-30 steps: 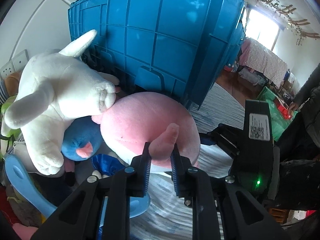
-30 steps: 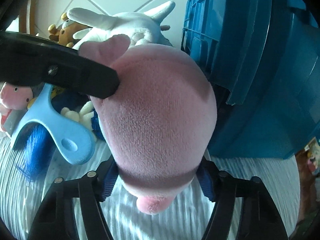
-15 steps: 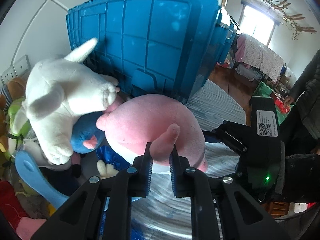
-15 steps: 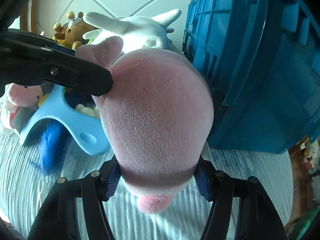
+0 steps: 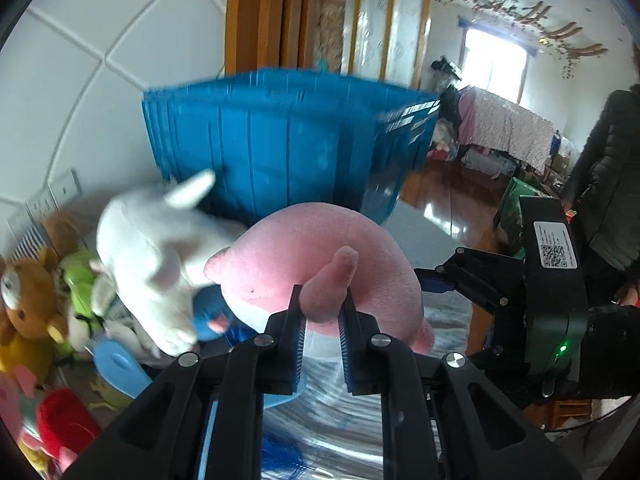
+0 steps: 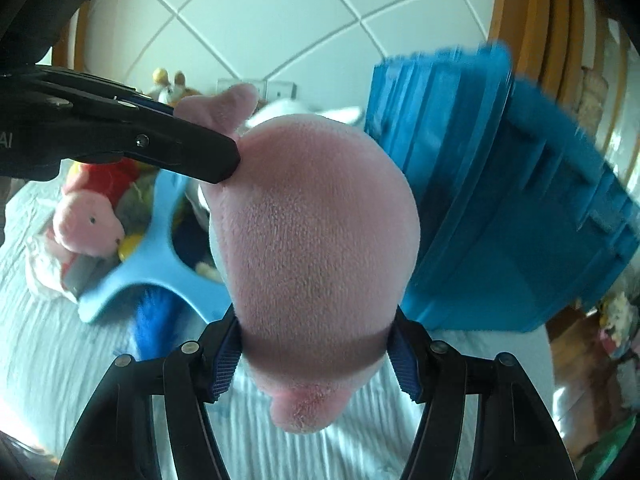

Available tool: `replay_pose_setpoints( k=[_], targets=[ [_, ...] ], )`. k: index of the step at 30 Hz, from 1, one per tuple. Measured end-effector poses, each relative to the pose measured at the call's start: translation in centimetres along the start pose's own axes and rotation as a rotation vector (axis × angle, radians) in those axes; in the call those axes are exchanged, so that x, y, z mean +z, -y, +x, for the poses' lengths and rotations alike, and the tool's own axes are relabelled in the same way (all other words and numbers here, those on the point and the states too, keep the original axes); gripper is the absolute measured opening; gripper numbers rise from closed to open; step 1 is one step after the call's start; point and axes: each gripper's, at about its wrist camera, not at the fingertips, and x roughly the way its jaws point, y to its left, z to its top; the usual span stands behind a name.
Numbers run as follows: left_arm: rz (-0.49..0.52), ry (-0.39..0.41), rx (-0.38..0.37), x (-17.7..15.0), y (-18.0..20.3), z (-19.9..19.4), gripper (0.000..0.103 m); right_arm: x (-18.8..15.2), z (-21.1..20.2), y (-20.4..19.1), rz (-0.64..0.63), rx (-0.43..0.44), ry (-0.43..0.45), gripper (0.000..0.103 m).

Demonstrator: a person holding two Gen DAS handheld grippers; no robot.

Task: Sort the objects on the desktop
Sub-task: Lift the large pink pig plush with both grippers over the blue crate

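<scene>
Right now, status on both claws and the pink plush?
Left claw shut on pink plush ear. Right claw clamped around its body. Blue crate directly behind; white plush touching it.

White tiled wall (image 5: pixel 72 92), wooden door frame (image 5: pixel 256 16), window (image 5: pixel 496 56), bystander in dark jacket (image 5: pixel 612 168).

White tiled wall (image 5: pixel 80 60) with diagonal grout lines on the left; wall sockets (image 5: pixel 48 200) low on it. Wooden door frame (image 5: pixel 256 16) beside the wall. Bright window (image 5: pixel 494 62) at the far end, daylight entering. Dried vine garland (image 5: pixel 520 12) strung along the ceiling. Glossy brown wooden floor (image 5: pixel 436 192). A bed with pink floral cover (image 5: pixel 508 132) stands below the window. Pale striped cloth (image 6: pixel 60 360) covers the table.
</scene>
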Motion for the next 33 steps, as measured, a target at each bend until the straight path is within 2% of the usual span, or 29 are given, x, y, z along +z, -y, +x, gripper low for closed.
replay_pose_setpoints(
  k=[7,11,17,22,27,33],
  targets=[
    [0.087,0.133,-0.02,3.3,1.0,-6.5,0.015,4.5,-6.6,-0.9,0.001,-0.065,0.129,0.064],
    [0.162,0.206,-0.029,5.8,2.0,-10.1,0.015,5.6,-9.8,-0.4,0.035,-0.107,0.21,0.064],
    [0.246,0.307,-0.067,10.2,3.1,-12.9,0.015,9.6,-14.0,0.1,0.067,-0.212,0.334,0.064],
    [0.286,0.335,-0.098,14.2,3.8,-12.1,0.015,12.0,-15.8,2.8,0.101,-0.294,0.38,0.064],
    [0.313,0.366,-0.14,18.7,5.4,-10.2,0.015,13.1,-15.6,6.0,0.163,-0.363,0.408,0.064],
    [0.298,0.364,-0.162,24.5,5.5,-5.5,0.015,15.2,-14.3,11.6,0.213,-0.384,0.401,0.065]
  ],
)
